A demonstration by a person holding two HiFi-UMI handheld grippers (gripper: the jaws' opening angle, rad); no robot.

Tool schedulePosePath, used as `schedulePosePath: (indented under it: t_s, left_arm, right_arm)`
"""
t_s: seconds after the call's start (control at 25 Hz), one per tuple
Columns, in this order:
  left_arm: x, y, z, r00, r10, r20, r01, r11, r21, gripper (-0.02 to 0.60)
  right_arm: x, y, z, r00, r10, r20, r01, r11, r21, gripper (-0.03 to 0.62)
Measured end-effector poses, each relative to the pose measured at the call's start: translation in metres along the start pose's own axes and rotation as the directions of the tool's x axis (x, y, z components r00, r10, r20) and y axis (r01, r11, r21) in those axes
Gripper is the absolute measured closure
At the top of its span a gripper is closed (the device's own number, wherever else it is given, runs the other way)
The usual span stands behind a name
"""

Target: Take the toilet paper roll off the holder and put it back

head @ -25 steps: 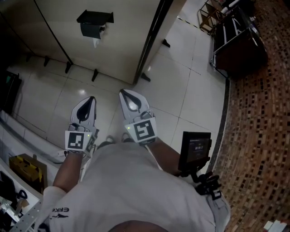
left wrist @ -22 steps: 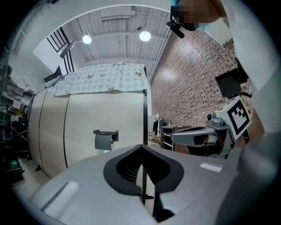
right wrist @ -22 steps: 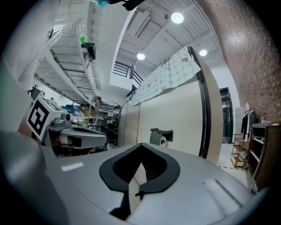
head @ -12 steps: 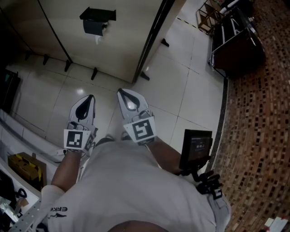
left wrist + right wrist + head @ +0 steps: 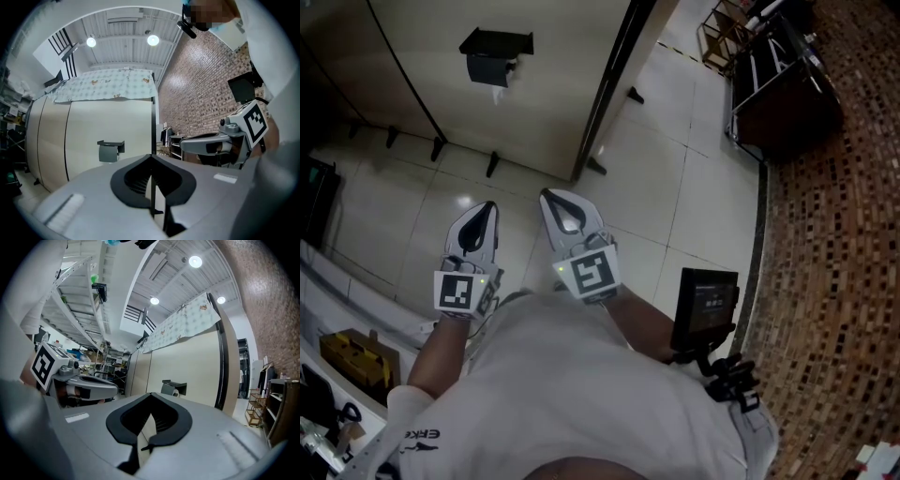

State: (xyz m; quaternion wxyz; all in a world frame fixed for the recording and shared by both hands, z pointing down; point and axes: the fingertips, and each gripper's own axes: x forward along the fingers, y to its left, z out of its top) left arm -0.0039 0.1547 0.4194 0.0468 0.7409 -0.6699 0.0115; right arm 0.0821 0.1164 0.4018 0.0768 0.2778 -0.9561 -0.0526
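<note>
The toilet paper roll [image 5: 490,68] is seen on its holder [image 5: 497,42], under the black lid. The holder is fixed to the beige partition [image 5: 544,84] at the upper left of the head view, well apart from both grippers. The roll's long axis is judged to run level and along the partition, with a white loose end hanging below it toward the floor [image 5: 675,206].

The left gripper [image 5: 484,211] and the right gripper [image 5: 555,200] are held side by side near the lower middle of the frame, close to the person's body. The jaws of each are closed together, with nothing between them.

A roll seated like this fits either one waiting to be lifted off or one already set back, so the step in hand cannot be settled. For any handling, the roll is judged to be soft. It would best be gripped lightly across its round sides and kept level along its axis so that it slides cleanly on the holder.
</note>
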Motion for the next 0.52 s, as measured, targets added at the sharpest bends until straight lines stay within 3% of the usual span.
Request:
schedulePosePath:
  t_s: [0.52]
  left_arm:
    - [0.010,-0.012,0.004,1.000,0.006,0.021,-0.006,1.000,0.008,0.580]
  right_arm:
    - [-0.005,-0.011,0.002,1.000,0.000,0.031,-0.001,1.000,0.012,0.582]
